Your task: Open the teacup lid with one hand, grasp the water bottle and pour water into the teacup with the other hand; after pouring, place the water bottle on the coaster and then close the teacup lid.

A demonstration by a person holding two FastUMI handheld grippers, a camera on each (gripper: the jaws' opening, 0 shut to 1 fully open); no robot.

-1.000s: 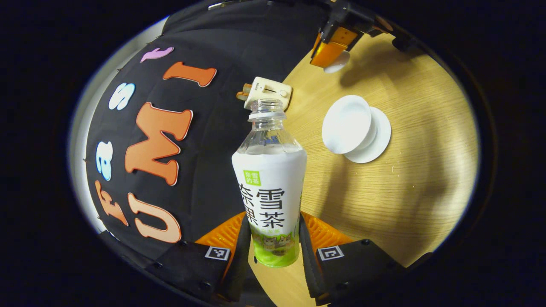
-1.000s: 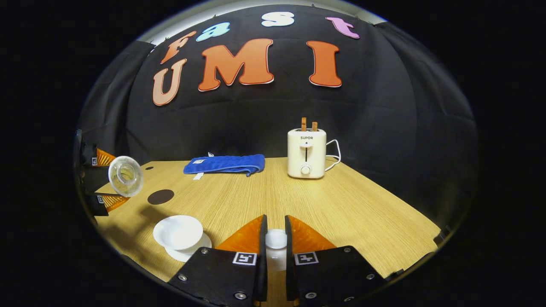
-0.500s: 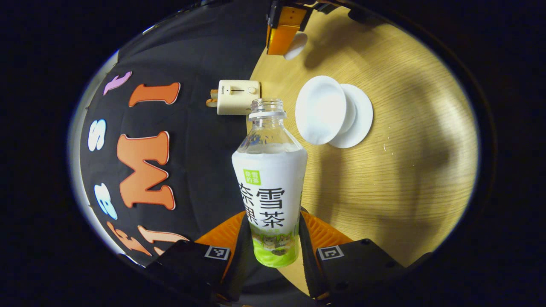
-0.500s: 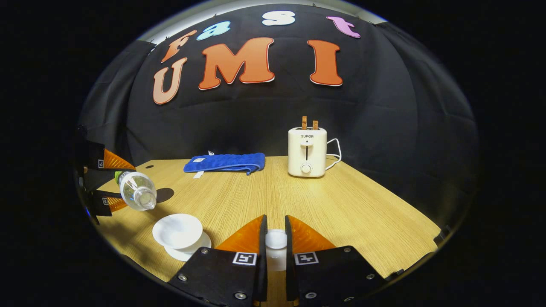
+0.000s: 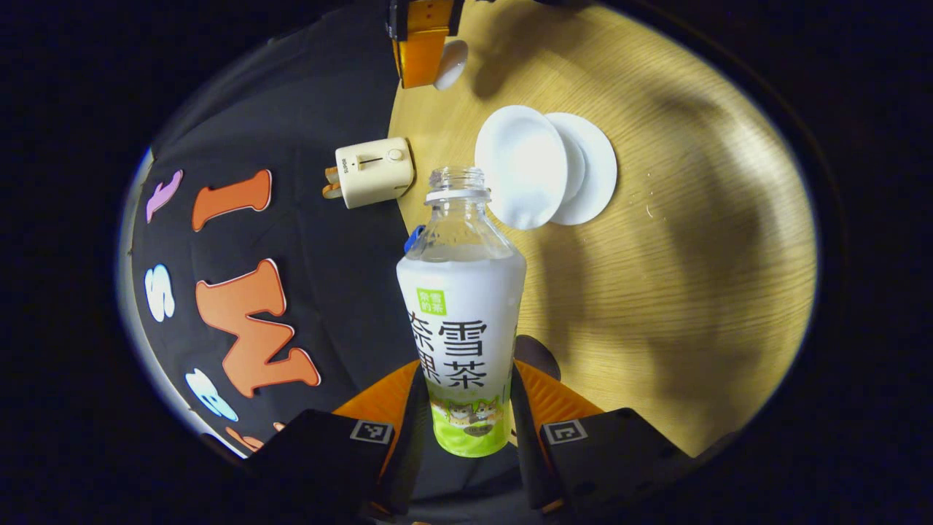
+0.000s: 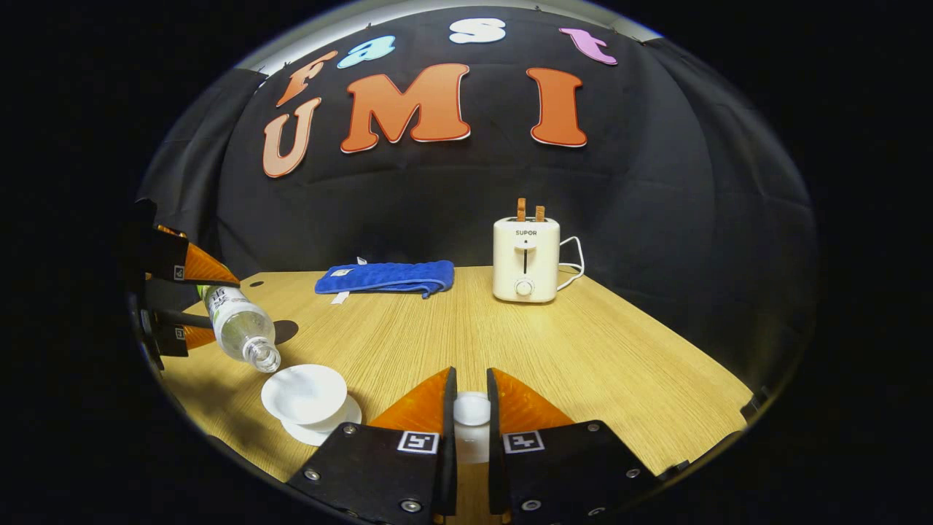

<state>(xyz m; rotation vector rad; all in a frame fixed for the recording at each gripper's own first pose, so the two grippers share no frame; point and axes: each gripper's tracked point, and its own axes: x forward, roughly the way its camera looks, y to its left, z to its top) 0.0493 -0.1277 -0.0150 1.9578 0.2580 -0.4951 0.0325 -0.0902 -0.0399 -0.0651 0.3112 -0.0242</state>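
Your left tongs (image 5: 466, 397) are clamped on the lower body of the water bottle (image 5: 461, 321), one orange finger pressed against each side of its label. The bottle has no cap, and it is tipped so that its open mouth points down toward the teacup (image 5: 522, 168). In the right gripper view, the bottle (image 6: 237, 326) slants down from the left tongs (image 6: 175, 299) at the left edge of the scene, and its mouth hangs just above the far left rim of the teacup (image 6: 304, 394), apart from it. The teacup is open and sits on its white saucer (image 6: 321, 430) at the near left of the bench (image 6: 583, 357). No stream of water is visible, and the inside of the cup is too white to tell whether anything is in it.

Your right tongs (image 6: 471, 408) are closed on the teacup lid (image 6: 471, 410), whose white knob shows between the two fingers, held off to the right of the cup. In the left gripper view, the lid (image 5: 450, 64) shows beside an orange finger beyond the teacup.

A dark round coaster (image 6: 283, 332) lies on the bench behind the bottle, partly hidden by it. Farther back are a folded blue cloth (image 6: 386, 278) and a cream toaster (image 6: 525, 260) near the wall.
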